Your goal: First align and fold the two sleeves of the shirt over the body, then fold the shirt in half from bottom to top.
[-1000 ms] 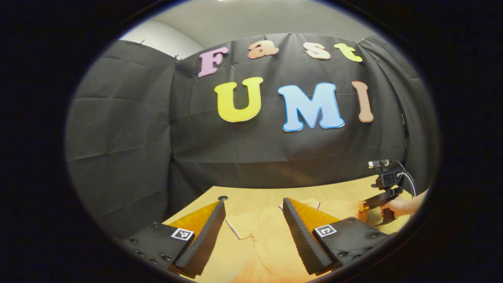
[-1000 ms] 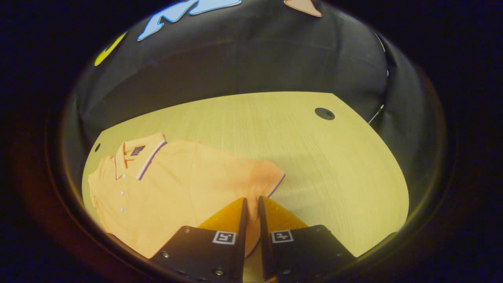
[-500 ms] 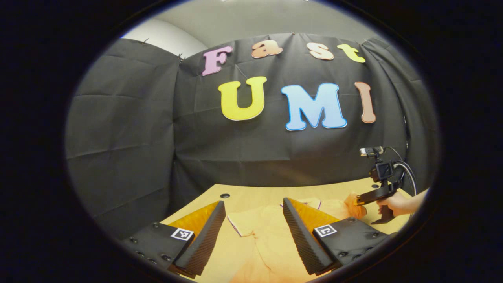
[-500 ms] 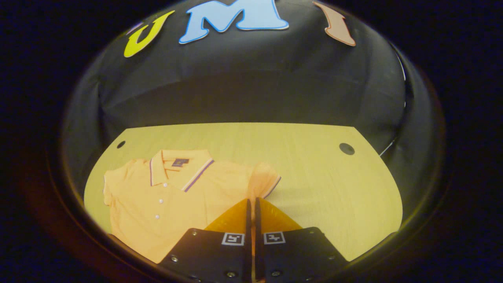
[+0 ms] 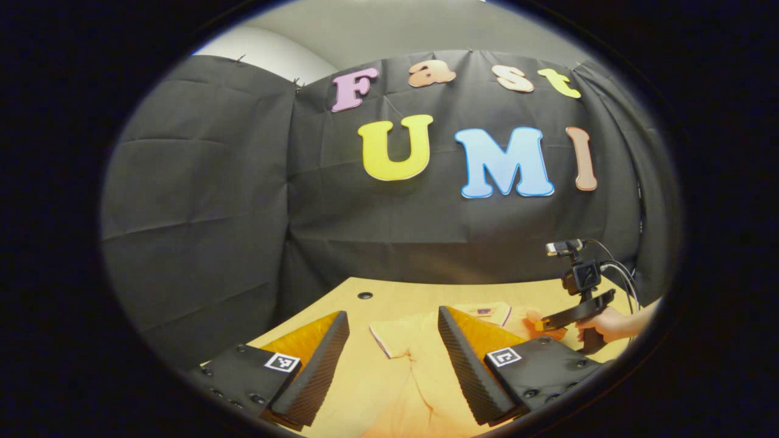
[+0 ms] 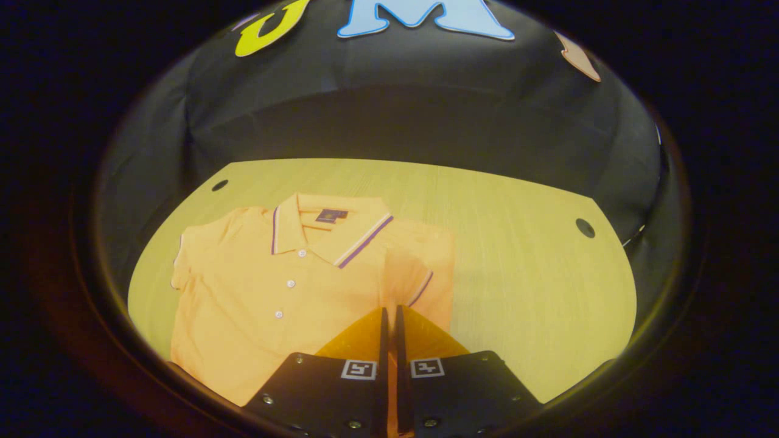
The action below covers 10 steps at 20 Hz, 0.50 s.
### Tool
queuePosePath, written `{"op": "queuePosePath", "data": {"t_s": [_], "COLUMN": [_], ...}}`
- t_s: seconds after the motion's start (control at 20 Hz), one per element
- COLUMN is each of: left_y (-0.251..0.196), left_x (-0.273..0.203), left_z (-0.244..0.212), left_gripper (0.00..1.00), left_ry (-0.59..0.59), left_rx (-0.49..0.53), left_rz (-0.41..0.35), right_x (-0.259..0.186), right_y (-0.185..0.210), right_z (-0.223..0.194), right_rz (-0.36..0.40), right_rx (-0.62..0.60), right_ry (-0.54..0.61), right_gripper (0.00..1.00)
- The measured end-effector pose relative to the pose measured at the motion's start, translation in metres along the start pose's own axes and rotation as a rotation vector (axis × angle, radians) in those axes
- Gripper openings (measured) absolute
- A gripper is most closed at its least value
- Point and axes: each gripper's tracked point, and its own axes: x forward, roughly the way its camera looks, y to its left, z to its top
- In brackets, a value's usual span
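Since the earlier frames, the right sleeve (image 6: 420, 274) has been carried inward and is now lying folded over the front of the shirt (image 6: 255, 304), where a second ago it was spread out flat to the side.

Table (image 6: 517, 267): the light wooden top is carrying the shirt on its left portion in the right gripper view, with two dark round holes showing near the far corners.

Shirt: the orange polo is lying face up, collar (image 6: 331, 228) pointing toward the booth wall, button placket running down the middle. The opposite sleeve (image 6: 198, 249) is lying spread out at the left edge. In the left gripper view the shirt (image 5: 414, 365) is lying between and beyond the near fingers.

Right gripper (image 6: 389, 316): the two fingers are pressing together on a strip of the sleeve fabric, just below its striped hem. In the left gripper view this gripper (image 5: 551, 322) is appearing farther off, held by a hand (image 5: 611, 325) above the shirt.

Left gripper (image 5: 389, 340): the fingers are standing wide apart, gripping nothing, over the near part of the shirt.
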Motion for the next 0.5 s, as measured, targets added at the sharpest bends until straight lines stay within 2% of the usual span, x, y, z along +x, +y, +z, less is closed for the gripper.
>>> {"op": "queuePosePath", "data": {"t_s": [0.15, 0.2, 0.25, 0.3, 0.45, 0.5], "left_y": [0.004, 0.004, 0.005, 0.005, 0.006, 0.007], "left_x": [0.007, 0.011, 0.014, 0.018, 0.037, 0.045], "left_z": [-0.006, -0.011, -0.014, -0.018, -0.029, -0.036], "left_gripper": [0.99, 0.99, 1.0, 1.0, 1.0, 1.0], "left_ry": [0.01, 0.017, 0.024, 0.03, 0.049, 0.059], "left_rx": [-0.001, -0.004, -0.005, -0.007, -0.02, -0.026], "left_rz": [0.003, 0.001, -0.004, -0.009, -0.034, -0.039], "right_x": [-0.004, -0.004, -0.011, -0.016, -0.04, -0.049], "right_y": [0.003, 0.008, 0.011, 0.01, 0.017, 0.021], "right_z": [0.002, 0.003, 0.005, 0.007, 0.02, 0.024], "right_rz": [0.012, 0.025, 0.034, 0.03, 0.024, 0.021], "right_rx": [-0.011, -0.008, -0.006, -0.009, -0.017, -0.026], "right_ry": [-0.006, -0.013, -0.02, -0.031, -0.087, -0.11], "right_gripper": [0.11, 0.16, 0.26, 0.47, 0.71, 0.86]}}
